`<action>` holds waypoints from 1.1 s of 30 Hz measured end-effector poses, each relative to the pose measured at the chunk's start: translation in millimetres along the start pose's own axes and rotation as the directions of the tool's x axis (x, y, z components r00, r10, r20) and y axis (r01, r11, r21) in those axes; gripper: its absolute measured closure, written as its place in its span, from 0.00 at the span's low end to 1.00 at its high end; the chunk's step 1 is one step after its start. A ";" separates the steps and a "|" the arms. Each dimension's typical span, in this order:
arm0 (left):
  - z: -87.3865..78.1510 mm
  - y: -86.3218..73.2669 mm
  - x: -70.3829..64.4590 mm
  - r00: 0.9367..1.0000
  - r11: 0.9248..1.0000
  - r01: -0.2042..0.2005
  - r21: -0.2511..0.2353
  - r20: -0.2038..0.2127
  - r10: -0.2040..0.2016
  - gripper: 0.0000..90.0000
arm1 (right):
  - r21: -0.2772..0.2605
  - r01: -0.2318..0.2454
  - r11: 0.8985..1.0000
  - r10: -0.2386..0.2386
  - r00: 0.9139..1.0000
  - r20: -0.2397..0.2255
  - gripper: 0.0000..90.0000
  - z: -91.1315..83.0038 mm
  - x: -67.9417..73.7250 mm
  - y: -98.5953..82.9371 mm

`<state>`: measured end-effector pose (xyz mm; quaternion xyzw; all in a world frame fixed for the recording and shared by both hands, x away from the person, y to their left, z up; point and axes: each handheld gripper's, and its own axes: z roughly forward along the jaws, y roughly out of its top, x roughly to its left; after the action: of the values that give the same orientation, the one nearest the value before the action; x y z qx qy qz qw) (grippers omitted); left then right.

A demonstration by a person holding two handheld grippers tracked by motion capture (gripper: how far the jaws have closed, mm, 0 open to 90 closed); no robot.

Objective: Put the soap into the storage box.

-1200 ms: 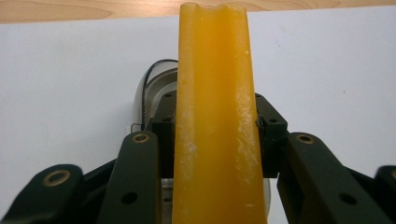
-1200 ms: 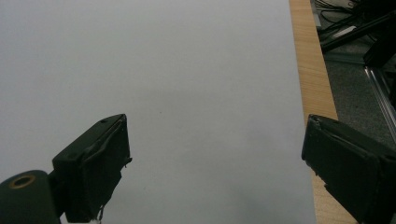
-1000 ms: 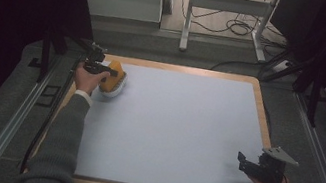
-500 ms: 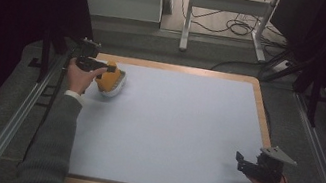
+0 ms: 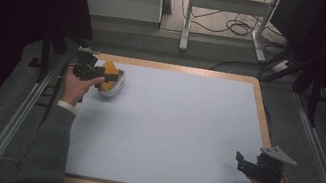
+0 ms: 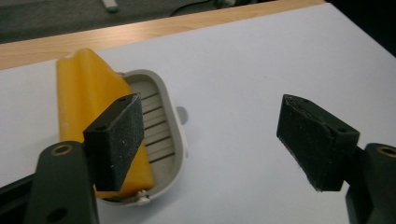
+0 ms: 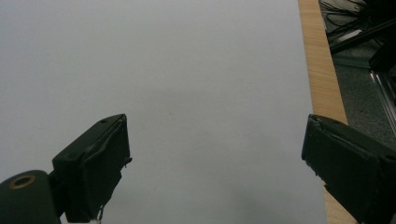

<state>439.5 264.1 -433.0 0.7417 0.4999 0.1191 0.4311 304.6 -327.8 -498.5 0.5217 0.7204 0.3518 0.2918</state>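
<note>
Left gripper (image 6: 208, 135) spread wide, gripping nothing; yellow soap bar (image 6: 88, 100) in its white ribbed soap dish (image 6: 161, 135) just beyond the left-hand pad (image 6: 114, 140), near the table's far left corner. Right gripper (image 7: 212, 168) likewise wide apart and empty, over bare white tabletop (image 7: 187, 70).

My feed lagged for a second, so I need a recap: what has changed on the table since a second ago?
The left tongs drew back a little toward the table's left edge, and the white dish with the orange block seems to have shifted slightly with them. In the left gripper view their jaws stand open, beside the dish, gripping nothing. The right tongs stayed near the right front corner, open, over the bare mat.
</note>
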 end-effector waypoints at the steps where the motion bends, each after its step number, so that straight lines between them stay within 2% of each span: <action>1: -0.6 -1.8 -2.1 1.000 1.000 -0.009 -0.004 0.005 0.009 0.26 | 0.000 0.000 1.000 0.000 1.000 0.000 0.09 0.1 0.2 0.1; 4: -3.6 -8.8 -10.4 0.999 0.999 -0.040 -0.008 0.028 0.040 0.25 | -0.001 0.003 1.000 -0.003 1.000 -0.001 0.09 0.6 1.1 0.4; 8: -7.6 -18.7 -18.2 0.997 0.999 -0.046 -0.015 0.055 0.047 0.24 | -0.002 0.010 1.000 -0.010 1.000 -0.003 0.09 0.5 1.7 0.8; 15: -15.0 -44.1 -30.2 0.998 0.998 -0.058 -0.016 0.034 0.058 0.23 | -0.001 0.009 1.000 -0.009 1.000 -0.003 0.09 0.7 2.7 1.0; 18: -21.3 -58.8 -38.1 0.997 0.994 -0.078 -0.073 0.013 0.079 0.24 | -0.003 0.010 1.000 -0.010 1.000 -0.005 0.09 0.1 3.1 1.4; 21: -24.0 -71.6 -45.3 0.995 0.992 -0.096 -0.080 0.008 0.097 0.23 | -0.005 0.009 1.000 -0.009 1.000 -0.005 0.09 -0.5 3.5 2.0; 24: -23.9 -85.4 -52.3 0.994 0.992 -0.106 -0.064 0.001 0.106 0.23 | -0.004 0.011 1.000 -0.011 1.000 -0.005 0.09 -0.4 3.8 2.0; 26: -22.0 -95.3 -55.9 0.994 0.993 -0.107 -0.048 0.014 0.108 0.23 | -0.005 0.012 1.000 -0.012 1.000 -0.005 0.09 -0.4 3.9 2.0; 29: -17.4 -109.2 -63.2 0.989 0.989 -0.145 -0.003 -0.008 0.145 0.23 | -0.004 0.010 1.000 -0.010 1.000 -0.005 0.09 -0.2 3.8 2.0; 33: -15.8 -123.7 -68.1 0.990 0.990 -0.139 0.007 0.014 0.139 0.23 | -0.006 0.012 1.000 -0.012 1.000 -0.005 0.09 -0.1 4.2 2.0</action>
<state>318.7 230.8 -500.0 0.7771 0.4446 0.1417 0.4224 304.4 -323.4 -497.0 0.5155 0.7233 0.3534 0.2936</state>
